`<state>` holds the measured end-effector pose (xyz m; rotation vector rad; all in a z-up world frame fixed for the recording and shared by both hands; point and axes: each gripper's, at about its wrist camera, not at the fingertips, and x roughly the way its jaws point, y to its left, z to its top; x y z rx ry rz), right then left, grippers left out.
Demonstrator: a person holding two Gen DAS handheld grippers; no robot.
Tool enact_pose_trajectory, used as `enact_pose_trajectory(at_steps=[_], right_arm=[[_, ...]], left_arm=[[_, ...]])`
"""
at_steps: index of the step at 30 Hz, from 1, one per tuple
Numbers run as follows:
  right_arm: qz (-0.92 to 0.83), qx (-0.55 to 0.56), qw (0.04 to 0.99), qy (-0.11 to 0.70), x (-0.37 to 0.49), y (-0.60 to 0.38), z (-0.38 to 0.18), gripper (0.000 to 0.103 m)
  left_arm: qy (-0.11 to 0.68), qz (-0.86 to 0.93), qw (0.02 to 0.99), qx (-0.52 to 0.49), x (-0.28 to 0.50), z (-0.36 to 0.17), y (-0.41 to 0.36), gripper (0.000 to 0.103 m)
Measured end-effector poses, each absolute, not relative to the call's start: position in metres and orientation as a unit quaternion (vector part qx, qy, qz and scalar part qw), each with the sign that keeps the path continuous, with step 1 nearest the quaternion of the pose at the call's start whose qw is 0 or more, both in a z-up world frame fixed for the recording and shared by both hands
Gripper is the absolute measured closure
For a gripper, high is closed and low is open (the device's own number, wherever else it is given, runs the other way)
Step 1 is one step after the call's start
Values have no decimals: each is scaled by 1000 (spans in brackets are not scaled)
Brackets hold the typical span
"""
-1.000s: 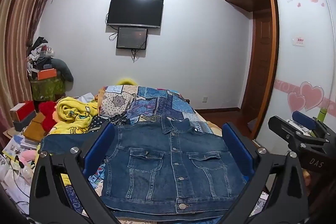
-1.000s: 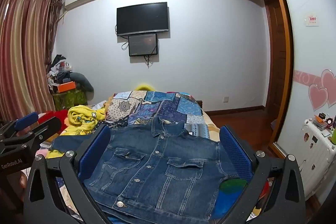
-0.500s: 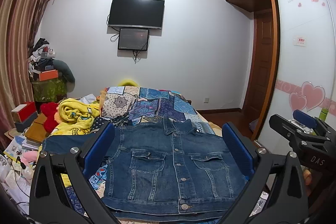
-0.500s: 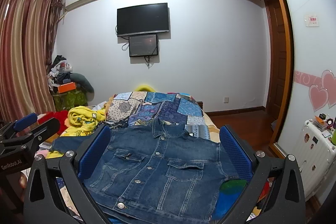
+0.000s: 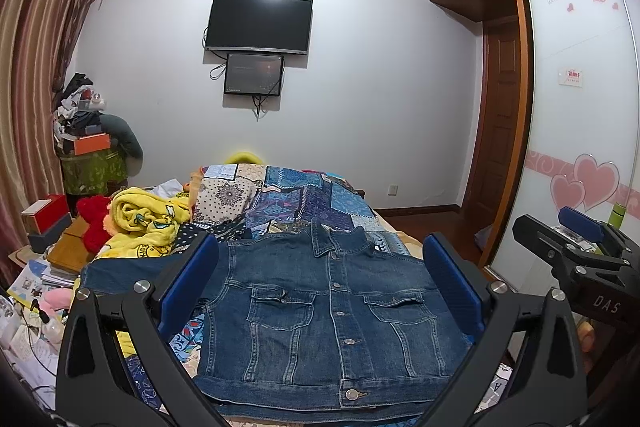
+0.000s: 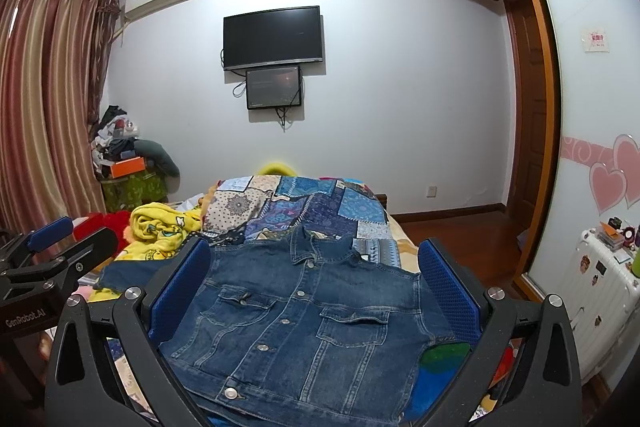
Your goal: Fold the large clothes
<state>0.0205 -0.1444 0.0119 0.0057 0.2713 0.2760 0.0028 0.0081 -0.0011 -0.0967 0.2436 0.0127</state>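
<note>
A blue denim jacket (image 5: 328,315) lies flat, front up and buttoned, on the near end of the bed; it also shows in the right wrist view (image 6: 304,323). One sleeve (image 5: 128,273) stretches out to the left. My left gripper (image 5: 320,287) is open and empty, held above the jacket, its blue pads wide apart. My right gripper (image 6: 314,289) is open and empty too, above the jacket. Each gripper shows at the edge of the other's view: the right one (image 5: 576,251), the left one (image 6: 44,259).
A patchwork quilt (image 5: 296,199) covers the far bed. A yellow blanket (image 5: 148,219) and red plush (image 5: 94,223) lie left. Boxes and papers (image 5: 40,251) clutter the left side. A white suitcase (image 6: 600,291) and wardrobe door (image 5: 580,107) stand right.
Both grippers have tilted or drawn back slightly, so the jacket sits a little lower in view. The jacket has not moved. Both stay open.
</note>
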Motion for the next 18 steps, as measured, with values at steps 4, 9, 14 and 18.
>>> enact_pose_trajectory(at_steps=[4,9,14,18], right_arm=[[137,3,981,135,22,-145,12,0],[137,3,981,136,22,-145,12,0],[138,4,981,137,23,-144,11,0],[137,5,981,137,23,-144,10,0]], left_arm=[[122,7,991,-49,3,-1,8,0],[122,6,991,-48,4,-2,8,0],[124,5,991,-51,4,-3,10,0],[125,7,991,-54,5,-4,13,0]])
